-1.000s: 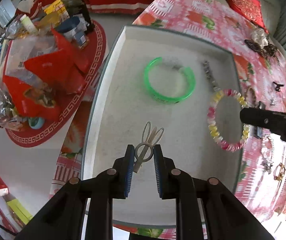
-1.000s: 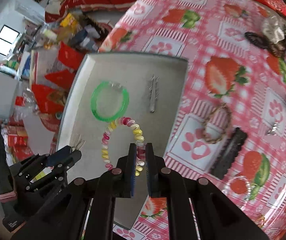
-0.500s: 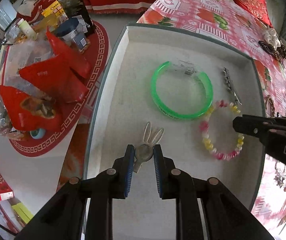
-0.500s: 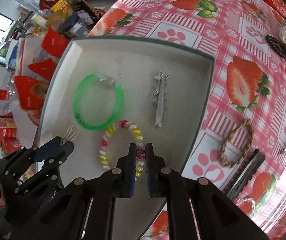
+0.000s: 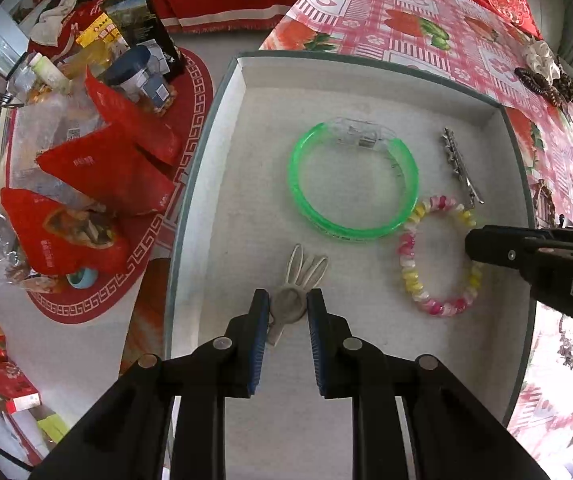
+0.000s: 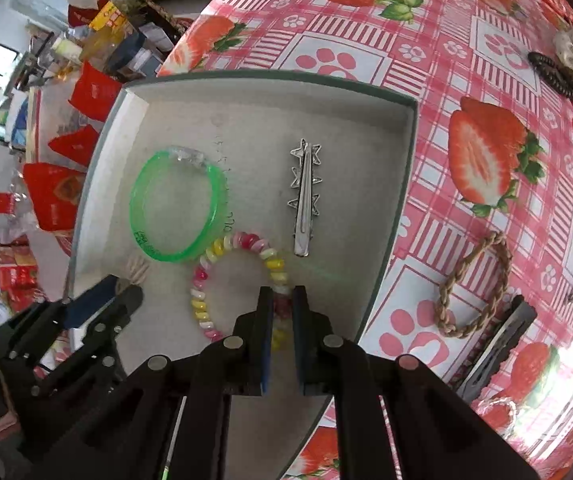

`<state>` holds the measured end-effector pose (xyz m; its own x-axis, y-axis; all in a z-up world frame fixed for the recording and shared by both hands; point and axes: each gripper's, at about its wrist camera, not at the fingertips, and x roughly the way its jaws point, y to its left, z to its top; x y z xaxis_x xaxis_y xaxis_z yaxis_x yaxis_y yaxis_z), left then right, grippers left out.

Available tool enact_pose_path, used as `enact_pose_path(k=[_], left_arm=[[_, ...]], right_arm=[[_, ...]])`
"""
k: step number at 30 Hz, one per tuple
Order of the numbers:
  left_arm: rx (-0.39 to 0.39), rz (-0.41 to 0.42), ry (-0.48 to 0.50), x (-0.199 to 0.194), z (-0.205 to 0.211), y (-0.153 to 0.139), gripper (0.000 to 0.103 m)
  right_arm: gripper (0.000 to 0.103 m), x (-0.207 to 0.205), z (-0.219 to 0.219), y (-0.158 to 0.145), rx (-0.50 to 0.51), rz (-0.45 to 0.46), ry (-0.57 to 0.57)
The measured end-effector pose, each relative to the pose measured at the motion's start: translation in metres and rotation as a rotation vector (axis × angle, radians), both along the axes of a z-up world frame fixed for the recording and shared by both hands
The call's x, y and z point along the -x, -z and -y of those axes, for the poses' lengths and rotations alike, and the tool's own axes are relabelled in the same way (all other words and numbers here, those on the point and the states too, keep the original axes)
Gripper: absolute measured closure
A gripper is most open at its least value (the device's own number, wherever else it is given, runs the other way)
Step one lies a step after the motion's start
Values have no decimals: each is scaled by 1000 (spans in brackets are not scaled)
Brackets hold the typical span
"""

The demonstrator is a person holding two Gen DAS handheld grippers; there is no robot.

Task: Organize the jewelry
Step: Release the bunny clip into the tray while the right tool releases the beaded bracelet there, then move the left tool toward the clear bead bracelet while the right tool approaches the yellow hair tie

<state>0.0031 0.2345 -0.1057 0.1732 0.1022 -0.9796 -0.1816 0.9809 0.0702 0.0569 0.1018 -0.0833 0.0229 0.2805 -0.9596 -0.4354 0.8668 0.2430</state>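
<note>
The left gripper (image 5: 286, 304) has its blue-padded fingers (image 5: 258, 320) clenched on a pale beige rabbit-eared hair clip (image 5: 298, 284), low over the floor of the shallow grey rectangular tray (image 5: 222, 128). The right gripper (image 6: 282, 304) pinches the pink, yellow and white coiled bead bracelet (image 6: 206, 276) at its near side, inside the same tray. A translucent green plastic bangle (image 5: 350, 184) touches the bracelet, and a silver star-studded hair clip (image 6: 304, 200) lies just beside them. The tray sits on the tabletop's strawberry-print pink cloth (image 6: 486, 80).
</note>
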Motion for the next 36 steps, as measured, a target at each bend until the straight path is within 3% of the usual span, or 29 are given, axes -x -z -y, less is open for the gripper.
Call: enact_pose_path(k=[3,5,7,8,10,11,12,13,17,19,21,22,23,36], left_arm=[[-15,9,9,0,3,-3,78],[-13,16,15,1,5,-5,78],[4,25,14,1,6,-8,78],[9,28,13,1,6,-9,78],[20,37,13,1,6,-12,75],[22,39,15,0,6,-13,61],[18,41,16,0,7,-15,11],[3,51,11,0,7,-17,0],[-25,67,39,-2,16,-24,0],[-36,60,52,-3,21,-25,0],[-58,60,81,-3,28,-28,0],[-61,60,96,-3,32,-30,0],[-59,59,109,-3,36,-31,0],[18,39,316,-24,124,-54,0]], right_arm=[[90,-1,5,-7,-24,3,16],[82,-3,10,-15,-45,12,30],[52,-4,15,-23,-64,24,48],[46,-5,19,-29,-67,39,61],[44,-4,29,-42,-83,69,86],[44,-2,35,-49,-87,78,98],[44,-1,39,-52,-91,83,109],[44,1,45,-55,-97,89,120],[41,8,69,-63,-105,104,169],[32,13,85,-63,-110,104,204],[31,17,100,-62,-114,107,237],[22,19,109,-61,-113,107,252],[19,20,117,-60,-114,108,268],[19,52,243,-46,-22,77,492]])
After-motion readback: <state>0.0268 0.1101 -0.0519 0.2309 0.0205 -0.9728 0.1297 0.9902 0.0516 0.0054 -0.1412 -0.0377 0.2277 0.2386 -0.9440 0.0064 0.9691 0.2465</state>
